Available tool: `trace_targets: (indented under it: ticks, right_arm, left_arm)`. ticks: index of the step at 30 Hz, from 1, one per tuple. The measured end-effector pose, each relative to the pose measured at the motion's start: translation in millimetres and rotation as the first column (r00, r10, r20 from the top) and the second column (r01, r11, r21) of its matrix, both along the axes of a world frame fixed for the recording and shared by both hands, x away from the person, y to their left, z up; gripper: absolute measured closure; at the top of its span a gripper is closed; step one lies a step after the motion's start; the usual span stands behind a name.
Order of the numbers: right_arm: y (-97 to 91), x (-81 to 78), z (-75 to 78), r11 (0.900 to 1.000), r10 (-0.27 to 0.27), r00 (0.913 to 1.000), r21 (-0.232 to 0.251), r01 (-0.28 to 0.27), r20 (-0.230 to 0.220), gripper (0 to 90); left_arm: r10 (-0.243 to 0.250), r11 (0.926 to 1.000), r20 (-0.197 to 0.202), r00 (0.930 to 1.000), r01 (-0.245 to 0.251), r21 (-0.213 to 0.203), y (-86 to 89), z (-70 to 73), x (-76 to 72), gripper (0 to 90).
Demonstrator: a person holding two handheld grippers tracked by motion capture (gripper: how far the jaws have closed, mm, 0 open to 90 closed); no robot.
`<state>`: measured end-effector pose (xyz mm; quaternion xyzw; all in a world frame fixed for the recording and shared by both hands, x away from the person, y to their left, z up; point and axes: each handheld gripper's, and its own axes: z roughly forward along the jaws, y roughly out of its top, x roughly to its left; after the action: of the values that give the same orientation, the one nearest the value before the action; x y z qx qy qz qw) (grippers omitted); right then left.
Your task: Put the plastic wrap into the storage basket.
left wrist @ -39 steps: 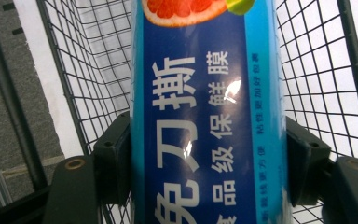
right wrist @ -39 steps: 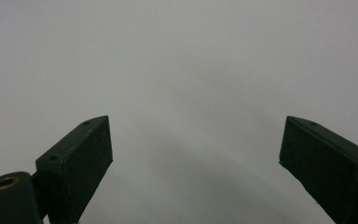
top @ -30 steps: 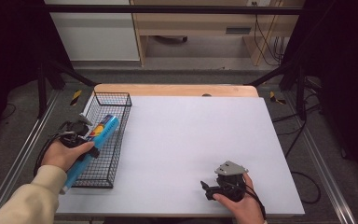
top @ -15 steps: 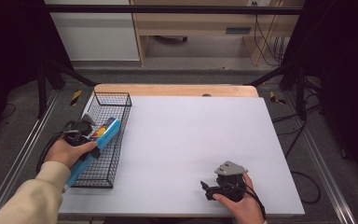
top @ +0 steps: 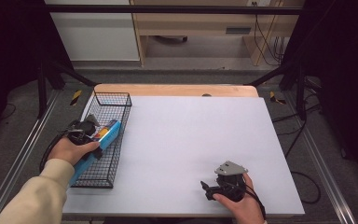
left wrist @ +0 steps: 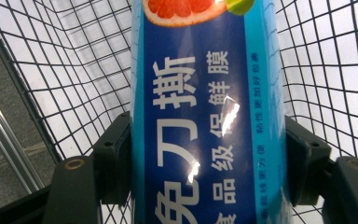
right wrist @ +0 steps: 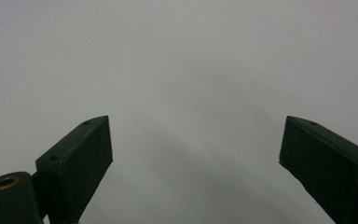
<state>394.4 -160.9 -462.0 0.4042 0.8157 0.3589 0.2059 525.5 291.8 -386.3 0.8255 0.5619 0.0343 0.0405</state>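
Note:
A long blue box [top: 108, 132] with white Chinese lettering and a grapefruit picture [left wrist: 200, 116] lies slanted in the black wire basket [top: 112, 95]. My left gripper [top: 94, 136] is shut on it, one jaw pressed against each long side [left wrist: 207, 158]. The box's near end hangs out past the hand. The basket mesh [left wrist: 335, 70] surrounds the box on both sides. My right gripper [top: 208, 190] rests near the table's front edge, open, with nothing but bare white tabletop between its jaws [right wrist: 196, 154].
The basket stands along the left edge of the white table [top: 191, 135]. A wooden strip [top: 177, 89] runs along the far edge. Metal rails [top: 23, 149] and dark frame legs flank the table on both sides.
The far end of the blue box has swung slightly to the right within the basket. The right gripper has stayed put.

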Motion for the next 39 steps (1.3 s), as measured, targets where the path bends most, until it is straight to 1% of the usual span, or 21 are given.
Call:
trace_targets:
  ticks: [9,20,24,26,27,28,29,32,33,34,35,36,37,38,39]
  right_arm:
    - [0.4,0.1,-0.2,1.0,0.005,1.0,-0.008,-0.005,0.007,9.8]
    - [0.8,-0.6,-0.3,1.0,0.003,1.0,-0.004,-0.003,-0.001,9.8]
    - [1.3,-0.7,-0.5,1.0,0.004,1.0,-0.004,-0.004,-0.004,9.7]
    - [1.3,-0.6,-0.5,1.0,0.004,1.0,-0.004,-0.004,-0.004,9.7]
    - [1.2,-0.6,-0.5,1.0,0.004,1.0,-0.004,-0.004,-0.004,9.7]
    - [0.8,-0.2,-0.6,0.9999,0.006,1.0,-0.009,-0.006,0.005,9.7]
    - [0.8,-0.4,-0.3,1.0,0.003,1.0,-0.004,-0.003,0.001,9.7]
    - [1.0,-0.5,-0.8,1.0,0.004,1.0,-0.006,-0.004,-0.004,9.7]
    - [1.1,-0.5,-0.8,1.0,0.005,1.0,-0.006,-0.005,-0.005,9.7]
    - [1.5,-0.6,-0.7,1.0,0.001,1.0,-0.004,-0.001,-0.005,9.7]
    - [1.1,-0.4,-0.8,1.0,0.004,1.0,-0.007,-0.004,-0.003,9.7]
    - [0.7,-0.4,-0.9,1.0,0.004,1.0,-0.008,-0.004,-0.003,9.7]
    - [0.5,-0.6,-0.7,1.0,0.0,1.0,-0.006,0.0,-0.004,9.7]
    - [-0.2,-0.3,-0.6,1.0,0.001,1.0,-0.009,-0.001,0.003,9.7]
    - [-0.5,-0.5,0.1,1.0,-0.001,1.0,-0.008,0.001,0.001,9.7]
  left_arm:
    - [-0.006,1.0,0.002,1.0,0.006,0.007,-1.3,-0.6,-0.3,31.2]
    - [-0.017,0.9997,0.003,0.9999,0.017,0.017,-2.7,-0.6,-0.8,30.7]
    - [-0.024,0.9996,0.026,0.9994,0.023,0.013,-2.9,1.1,-0.9,28.0]
    - [-0.036,0.9993,0.046,0.9983,0.035,0.012,-3.0,2.4,-0.8,24.5]
    - [-0.045,0.9988,0.065,0.9968,0.044,0.018,-3.2,3.0,-0.9,23.0]
    - [-0.044,0.999,0.074,0.9963,0.043,0.014,-3.6,3.7,-1.0,21.2]
    - [-0.056,0.9985,0.097,0.9938,0.056,0.003,-4.0,5.3,-0.9,20.5]
    - [-0.069,0.997,0.169,0.9833,0.074,-0.022,-5.7,11.2,-2.4,17.9]
    - [-0.069,0.9965,0.222,0.9725,0.078,-0.031,-7.0,15.5,-3.4,16.8]
    - [-0.065,0.9966,0.254,0.9651,0.076,-0.032,-7.7,18.3,-4.0,15.1]
    - [-0.067,0.9961,0.301,0.9512,0.081,-0.035,-9.6,23.0,-5.2,14.6]
    - [-0.069,0.9946,0.337,0.939,0.091,-0.05,-11.4,26.8,-6.3,14.6]
    - [-0.065,0.9928,0.375,0.9246,0.098,-0.069,-13.7,29.9,-7.8,14.0]
    - [-0.063,0.9906,0.407,0.9113,0.107,-0.085,-16.2,33.3,-9.7,12.7]
    - [-0.059,0.9879,0.436,0.8981,0.115,-0.103,-18.8,36.9,-12.1,12.3]
